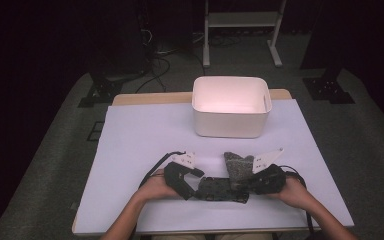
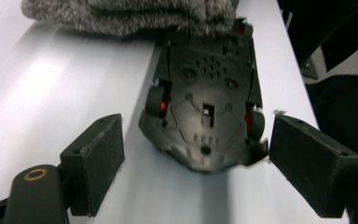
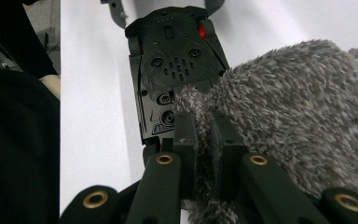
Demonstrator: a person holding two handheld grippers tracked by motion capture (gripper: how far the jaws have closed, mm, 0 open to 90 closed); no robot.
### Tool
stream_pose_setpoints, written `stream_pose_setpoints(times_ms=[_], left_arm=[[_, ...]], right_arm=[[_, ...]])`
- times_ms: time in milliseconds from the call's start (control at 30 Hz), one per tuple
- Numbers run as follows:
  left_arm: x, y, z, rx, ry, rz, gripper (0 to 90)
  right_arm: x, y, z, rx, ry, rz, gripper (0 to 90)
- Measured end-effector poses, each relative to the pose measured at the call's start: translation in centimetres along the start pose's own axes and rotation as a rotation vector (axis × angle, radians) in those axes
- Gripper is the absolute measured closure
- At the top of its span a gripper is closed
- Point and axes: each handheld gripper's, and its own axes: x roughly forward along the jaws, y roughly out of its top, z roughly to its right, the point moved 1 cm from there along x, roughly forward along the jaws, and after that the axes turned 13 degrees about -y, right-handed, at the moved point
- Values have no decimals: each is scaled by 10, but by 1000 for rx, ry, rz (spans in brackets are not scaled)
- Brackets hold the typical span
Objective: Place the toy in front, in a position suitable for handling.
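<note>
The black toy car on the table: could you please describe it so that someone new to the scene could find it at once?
Start at the white bin on the far side of the pale table, then come towards the person's hands. Between the two grippers lies the black toy car, upside down, its flat underside and red-hubbed wheels showing. Unlike the fluffy grey cloth touching one end, it is hard, moulded plastic.

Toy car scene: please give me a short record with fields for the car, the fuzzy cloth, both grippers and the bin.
toy car: black, upside down on the table, underside and red-hubbed wheels showing
grey fuzzy cloth: lies over one end of the car
left gripper: open, fingers either side of the car, not pressing
right gripper: shut on the cloth
white bin: behind, nothing visible inside
</note>
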Motion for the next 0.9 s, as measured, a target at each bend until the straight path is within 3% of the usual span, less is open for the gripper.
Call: stream_pose_setpoints(times_ms=[100, 233, 400, 567, 633, 733, 900], left_arm=[[2, 7, -4, -10, -1, -11, 177], [5, 11, -11, -55, -6, -26, 180], [9, 8, -18, -134, -65, -13, 185], [9, 3, -20, -189, -123, -3, 267], [10, 2, -21, -197, -149, -15, 313], [12, 2, -20, -195, -152, -39, 338], [13, 3, -15, -163, -122, -52, 346]], right_arm=[[0, 0, -1, -11, -9, -1, 817], [0, 0, -1, -13, -9, -2, 817], [0, 0, -2, -15, -12, 0, 817], [-1, 1, -4, -26, -21, 0, 816], [-2, 1, -5, -31, -16, 5, 817], [-3, 2, -8, -36, -14, 7, 817], [-6, 8, -10, -57, -6, -3, 818]])
